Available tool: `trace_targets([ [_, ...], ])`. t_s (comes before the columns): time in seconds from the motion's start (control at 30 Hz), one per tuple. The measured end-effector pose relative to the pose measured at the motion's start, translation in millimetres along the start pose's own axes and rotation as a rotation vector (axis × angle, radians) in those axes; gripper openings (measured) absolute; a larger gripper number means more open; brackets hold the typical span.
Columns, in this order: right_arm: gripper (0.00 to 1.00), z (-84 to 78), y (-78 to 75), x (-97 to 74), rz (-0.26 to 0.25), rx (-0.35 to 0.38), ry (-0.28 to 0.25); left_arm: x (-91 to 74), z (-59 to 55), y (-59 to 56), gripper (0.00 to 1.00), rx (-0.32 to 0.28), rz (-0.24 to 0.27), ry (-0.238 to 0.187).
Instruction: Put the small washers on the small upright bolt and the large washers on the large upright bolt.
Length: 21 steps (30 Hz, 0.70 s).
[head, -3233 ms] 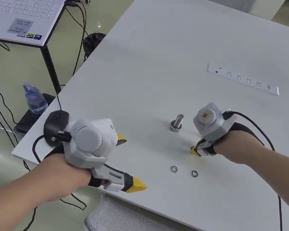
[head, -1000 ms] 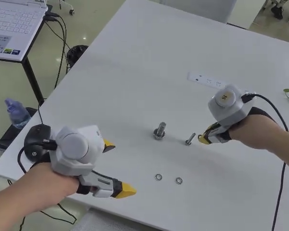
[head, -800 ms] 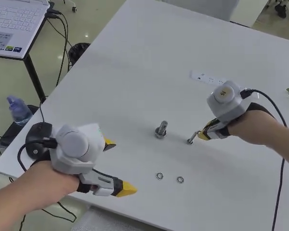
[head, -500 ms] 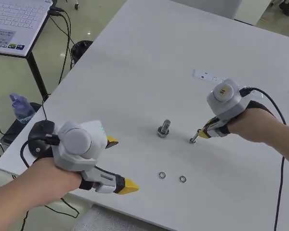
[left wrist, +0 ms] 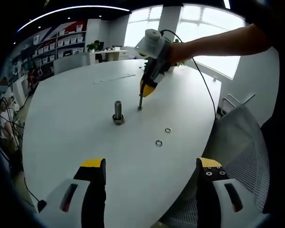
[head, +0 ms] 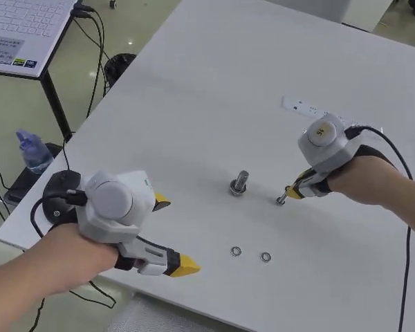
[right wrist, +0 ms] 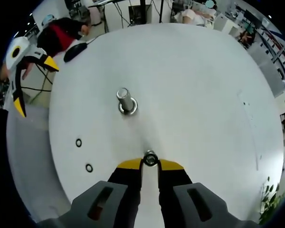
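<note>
The left gripper (head: 176,233) is hovering wide open over the near left edge of the table (head: 214,90), and bare surface is lying all around the large bolt (head: 239,183). The right gripper (head: 291,194) is now clamping the upright small bolt (head: 281,200) (a second ago it was standing free beside the jaws). A washer (head: 236,251) and a second washer (head: 265,257) are lying near the front edge, too small to tell their size.

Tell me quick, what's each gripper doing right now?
Left gripper: open, holding nothing.
Right gripper: shut on the upright small bolt.
</note>
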State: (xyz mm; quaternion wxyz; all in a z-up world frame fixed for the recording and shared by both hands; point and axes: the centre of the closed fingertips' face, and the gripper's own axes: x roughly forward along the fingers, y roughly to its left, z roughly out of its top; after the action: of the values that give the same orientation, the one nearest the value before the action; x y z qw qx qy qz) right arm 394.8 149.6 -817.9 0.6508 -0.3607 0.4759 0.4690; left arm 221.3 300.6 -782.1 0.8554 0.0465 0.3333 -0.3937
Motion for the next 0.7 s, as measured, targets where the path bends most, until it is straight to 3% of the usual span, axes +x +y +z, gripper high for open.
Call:
trace_targets([
  [0.23,0.13,-2.2,1.9,5.6,0.001,-0.012,0.016,-3.7,6.7,-0.1,0.77,0.013,0.000,-0.006],
  [0.7,0.13,-10.1,4.5,20.7,0.011,-0.013,0.028,-3.7,6.2,3.3,0.77,0.010,-0.003,0.005],
])
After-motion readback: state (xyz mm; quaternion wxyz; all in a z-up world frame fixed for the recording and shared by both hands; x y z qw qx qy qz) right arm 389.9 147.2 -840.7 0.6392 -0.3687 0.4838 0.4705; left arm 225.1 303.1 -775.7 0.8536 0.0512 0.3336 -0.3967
